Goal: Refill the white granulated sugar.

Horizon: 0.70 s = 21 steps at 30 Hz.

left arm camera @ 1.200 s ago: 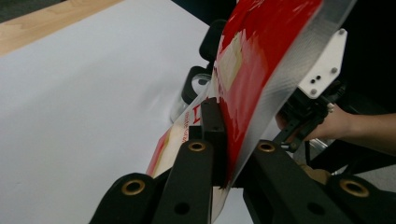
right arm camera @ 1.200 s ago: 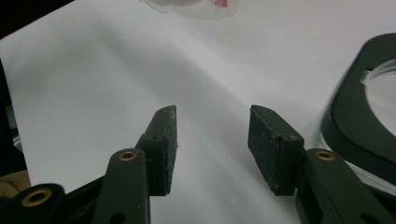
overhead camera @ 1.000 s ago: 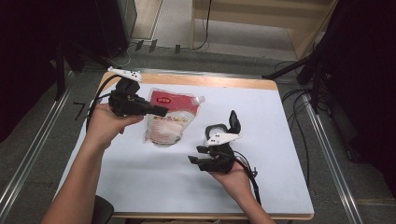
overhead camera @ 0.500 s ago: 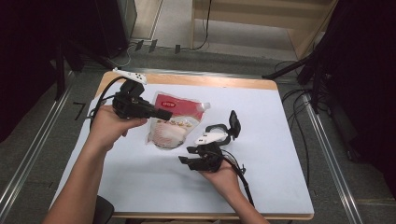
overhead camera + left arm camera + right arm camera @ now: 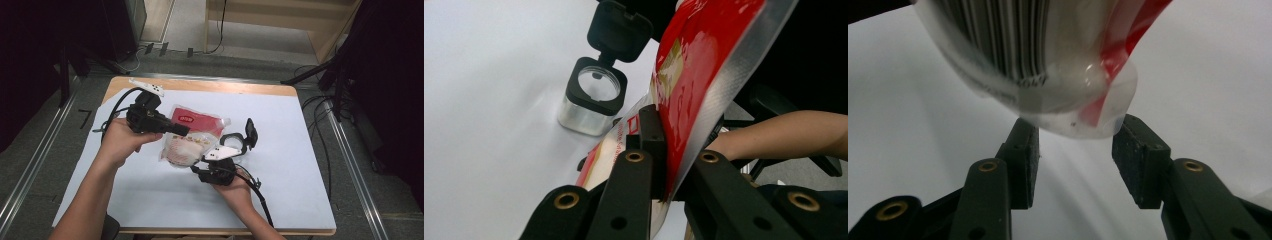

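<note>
A sealed pouch, red at the top and white below, hangs tilted above the white table. My left gripper is shut on its upper red edge; in the left gripper view the pads pinch the red film of the pouch. At the pouch's lower end sits my right gripper. In the right gripper view my right gripper is open, and a clear corner of the pouch dips between its jaws without being pinched.
A small clear container with a black flip lid standing open rests on the table just right of the pouch; it also shows as the container. The white-covered table has free room right and front. Cables trail off both grippers.
The right gripper has moved left, up to the pouch's lower corner. The left gripper has shifted the pouch slightly right and toward the front, still shut on it.
</note>
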{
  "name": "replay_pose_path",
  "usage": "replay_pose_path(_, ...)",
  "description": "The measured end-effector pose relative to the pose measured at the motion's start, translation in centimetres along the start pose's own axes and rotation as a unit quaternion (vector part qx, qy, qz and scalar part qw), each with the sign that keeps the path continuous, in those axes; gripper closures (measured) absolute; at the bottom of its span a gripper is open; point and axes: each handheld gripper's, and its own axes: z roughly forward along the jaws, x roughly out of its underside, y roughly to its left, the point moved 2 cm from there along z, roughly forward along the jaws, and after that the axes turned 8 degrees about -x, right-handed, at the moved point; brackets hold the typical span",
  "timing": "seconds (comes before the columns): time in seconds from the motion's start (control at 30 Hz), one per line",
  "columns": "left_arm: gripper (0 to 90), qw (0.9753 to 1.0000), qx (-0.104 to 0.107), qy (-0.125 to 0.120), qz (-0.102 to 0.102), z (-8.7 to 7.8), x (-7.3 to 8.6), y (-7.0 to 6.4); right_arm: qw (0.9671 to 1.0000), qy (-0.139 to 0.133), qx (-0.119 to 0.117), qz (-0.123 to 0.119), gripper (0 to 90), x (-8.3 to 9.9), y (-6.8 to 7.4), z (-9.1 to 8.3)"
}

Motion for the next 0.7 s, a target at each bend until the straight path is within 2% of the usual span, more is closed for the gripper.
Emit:
replay_pose_path(0.13, 90.0, 0.9999, 0.009, 0.0, -0.015, 0.1, 0.1, 0.0, 0.9999, -0.008, 0.012, -0.008, 54.6, 0.3, 0.1, 0.5)
replay_pose_path(0.3, 90.0, 0.9983, 0.035, -0.007, -0.046, 0.1, 0.4, 0.4, 0.9993, -0.019, 0.027, -0.018, 54.1, 0.7, 0.2, 1.1)
replay_pose_path(0.43, 90.0, 0.9943, 0.067, -0.016, -0.081, 0.3, 0.8, 1.2, 0.9989, -0.027, 0.028, -0.025, 54.1, 0.9, 0.2, 1.5)
replay_pose_path(0.5, 89.6, 0.9922, 0.082, -0.03, -0.09, 0.6, 1.0, 1.6, 0.999, -0.036, 0.022, -0.016, 54.7, 0.8, 0.4, 1.4)
replay_pose_path(0.53, 88.9, 0.9919, 0.081, -0.041, -0.089, 0.7, 1.0, 1.7, 0.9989, -0.043, 0.016, -0.008, 57.3, 0.6, 0.4, 1.3)
replay_pose_path(0.57, 88.8, 0.9923, 0.076, -0.044, -0.087, 0.7, 1.0, 1.8, 0.9989, -0.042, 0.02, -0.004, 57.6, 0.6, 0.3, 1.1)
replay_pose_path(0.63, 88.8, 0.9945, 0.052, -0.045, -0.08, 0.9, 0.9, 1.6, 0.9992, -0.034, 0.022, -0.004, 57.6, 0.5, 0.2, 0.9)
replay_pose_path(0.7, 89.1, 0.996, 0.036, -0.04, -0.071, 1.1, 0.8, 1.5, 0.9984, -0.023, 0.039, -0.035, 58.1, 0.6, 0.5, 0.7)
